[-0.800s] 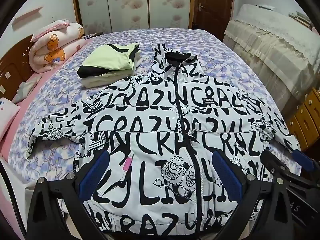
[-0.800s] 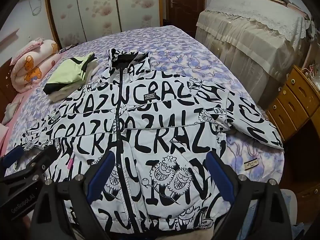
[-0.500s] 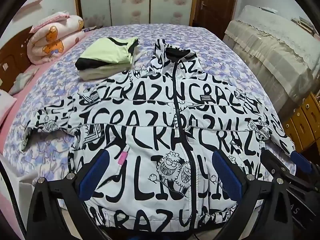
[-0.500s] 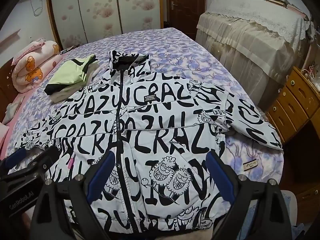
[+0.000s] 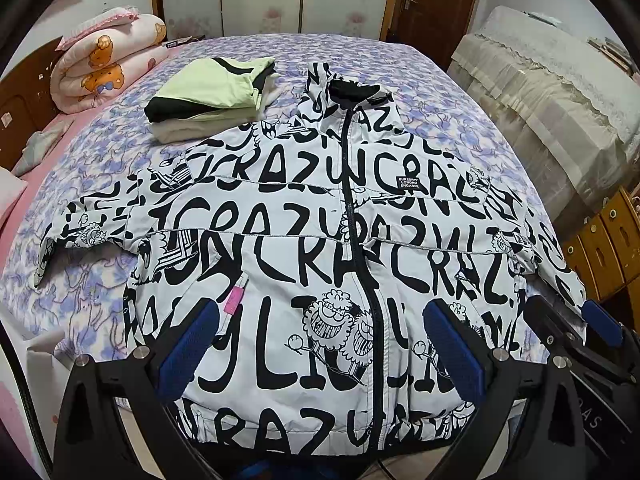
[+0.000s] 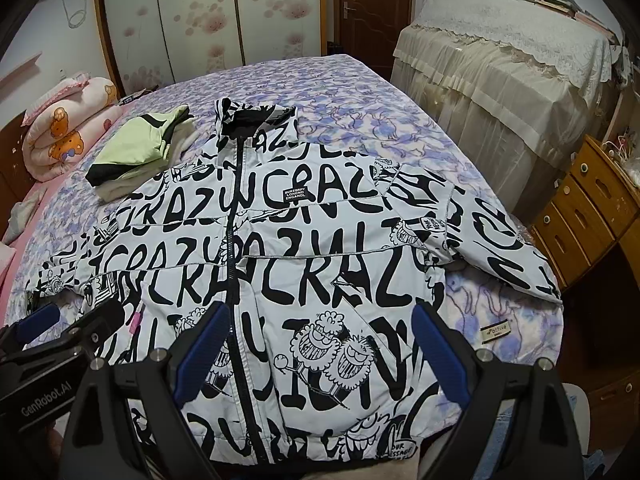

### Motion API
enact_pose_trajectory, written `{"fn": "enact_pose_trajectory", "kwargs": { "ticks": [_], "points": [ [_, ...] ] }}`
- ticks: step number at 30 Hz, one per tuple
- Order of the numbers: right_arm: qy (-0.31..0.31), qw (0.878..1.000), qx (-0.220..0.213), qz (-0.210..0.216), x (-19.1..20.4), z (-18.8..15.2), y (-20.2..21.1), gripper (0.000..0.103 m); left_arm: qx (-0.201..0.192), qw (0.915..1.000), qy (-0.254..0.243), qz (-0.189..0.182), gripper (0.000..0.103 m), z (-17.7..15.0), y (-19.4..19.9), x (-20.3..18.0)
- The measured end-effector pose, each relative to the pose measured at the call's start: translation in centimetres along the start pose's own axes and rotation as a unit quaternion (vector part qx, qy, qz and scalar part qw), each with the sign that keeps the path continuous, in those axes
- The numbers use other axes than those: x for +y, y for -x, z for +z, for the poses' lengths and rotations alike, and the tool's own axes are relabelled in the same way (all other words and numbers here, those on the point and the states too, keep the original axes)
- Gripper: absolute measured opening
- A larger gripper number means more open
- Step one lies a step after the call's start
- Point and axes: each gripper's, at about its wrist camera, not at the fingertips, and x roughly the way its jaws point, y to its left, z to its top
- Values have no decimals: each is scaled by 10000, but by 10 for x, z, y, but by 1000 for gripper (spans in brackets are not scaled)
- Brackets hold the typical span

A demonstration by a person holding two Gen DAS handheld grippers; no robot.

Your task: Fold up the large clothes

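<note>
A white jacket (image 5: 304,240) (image 6: 320,256) covered in black lettering lies spread face up on the bed, zipped, collar at the far end, both sleeves stretched out sideways. My left gripper (image 5: 320,344) hovers open above the jacket's lower front near the hem, nothing between its blue pads. My right gripper (image 6: 320,352) hangs open over the same lower part, slightly right of the zip, also empty. Each gripper shows at the edge of the other's view.
A folded pile of green, black and cream clothes (image 5: 208,92) (image 6: 140,152) lies left of the collar. A rolled pink quilt (image 5: 108,60) sits at the headboard. A lace-covered piece of furniture (image 6: 500,64) and wooden drawers (image 6: 584,212) stand right of the purple-flowered bed (image 5: 440,92).
Both views have drawn slightly back and up, so more of the jacket's hem shows. Both grippers stay open and the jacket has not moved.
</note>
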Motion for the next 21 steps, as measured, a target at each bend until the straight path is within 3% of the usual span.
{"fn": "enact_pose_trajectory", "kwargs": {
  "ticks": [21],
  "points": [
    [14,10000,27,-18,-2,-2,-1,93,-5,10000,-16,16,101,-2,0,2]
  ]
}}
